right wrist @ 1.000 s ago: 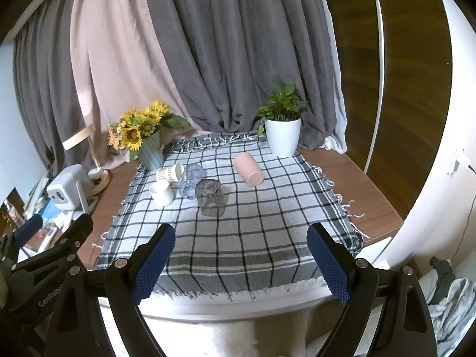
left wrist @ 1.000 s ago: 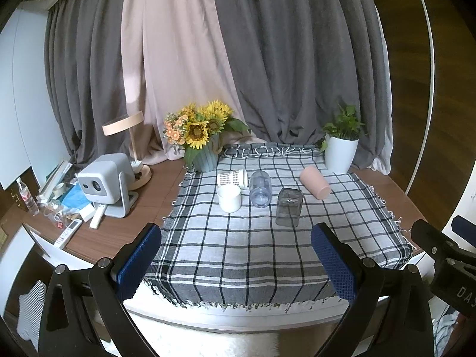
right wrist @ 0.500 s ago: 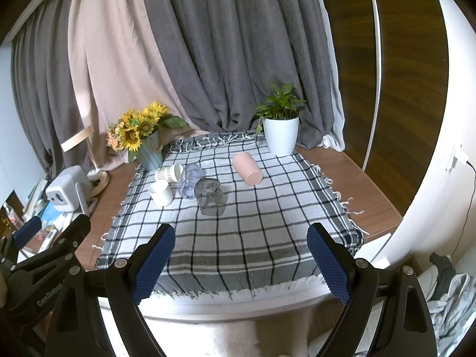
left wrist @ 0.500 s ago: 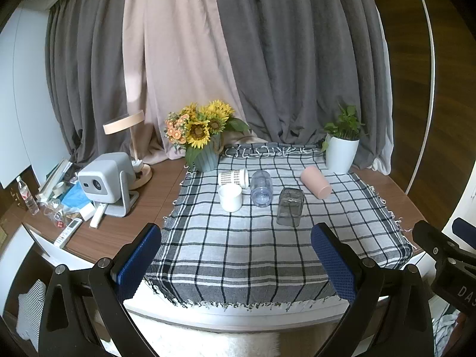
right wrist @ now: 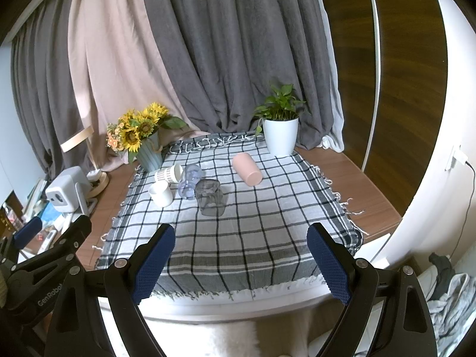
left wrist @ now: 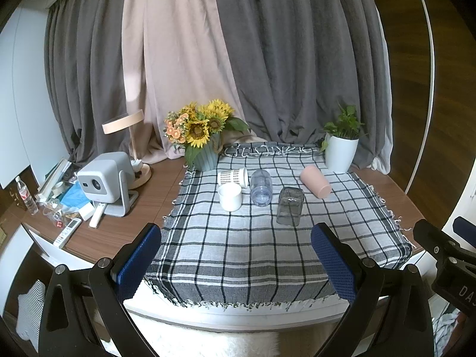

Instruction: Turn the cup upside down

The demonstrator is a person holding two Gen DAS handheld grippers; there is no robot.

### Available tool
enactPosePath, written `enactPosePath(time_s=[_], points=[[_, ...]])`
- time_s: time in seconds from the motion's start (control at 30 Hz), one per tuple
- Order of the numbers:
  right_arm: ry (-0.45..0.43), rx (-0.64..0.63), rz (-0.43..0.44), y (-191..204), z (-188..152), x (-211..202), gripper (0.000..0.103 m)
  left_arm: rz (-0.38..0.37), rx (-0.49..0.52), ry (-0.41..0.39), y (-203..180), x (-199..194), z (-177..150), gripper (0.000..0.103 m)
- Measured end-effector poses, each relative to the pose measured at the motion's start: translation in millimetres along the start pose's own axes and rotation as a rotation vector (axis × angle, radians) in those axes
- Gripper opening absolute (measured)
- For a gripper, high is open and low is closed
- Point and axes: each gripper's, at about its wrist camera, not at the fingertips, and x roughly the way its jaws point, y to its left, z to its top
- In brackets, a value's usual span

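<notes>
Several cups sit on a checked cloth (left wrist: 238, 247) (right wrist: 253, 238). A white cup (left wrist: 229, 197) (right wrist: 161, 195) stands upright. A patterned paper cup (left wrist: 232, 176) (right wrist: 168, 174), a clear bluish cup (left wrist: 261, 187) (right wrist: 190, 180) and a pink cup (left wrist: 315, 181) (right wrist: 247, 169) lie on their sides. A smoky grey glass (left wrist: 290, 206) (right wrist: 209, 197) stands mouth down. My left gripper (left wrist: 236, 263) and right gripper (right wrist: 241, 264) are both open and empty, held back at the near table edge, well short of the cups.
A sunflower vase (left wrist: 205, 156) (right wrist: 150, 154) and a white potted plant (left wrist: 340, 153) (right wrist: 280, 139) stand at the cloth's far corners. A grey projector (left wrist: 104, 183), a lamp (left wrist: 123, 122), remotes and clutter are on the wooden desk at left. Curtains hang behind.
Both views have shifted very slightly; the cups and grippers keep their positions and both grippers stay open.
</notes>
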Motion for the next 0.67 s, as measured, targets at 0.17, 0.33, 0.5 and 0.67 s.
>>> enactPosePath(time_s=[0.17, 0.33, 0.5, 0.67], points=[[-0.001, -0.001, 0.0, -0.5, 0.3, -1.4, 0.09, 0.001, 0.001, -0.002, 0.3, 1.4, 0.1, 0.103], [-0.001, -0.002, 0.0, -0.3, 0.3, -1.8, 0.09, 0.0, 0.0, -0.001, 0.4, 1.3, -0.2, 0.103], [-0.001, -0.001, 0.0, 0.3, -0.1, -1.7, 0.09, -0.003, 0.001, -0.002, 1.3, 0.7, -0.8, 0.103], [0.0, -0.002, -0.002, -1.0, 0.5, -3.0, 0.09, -0.003, 0.0, -0.002, 1.4, -0.2, -1.3, 0.103]])
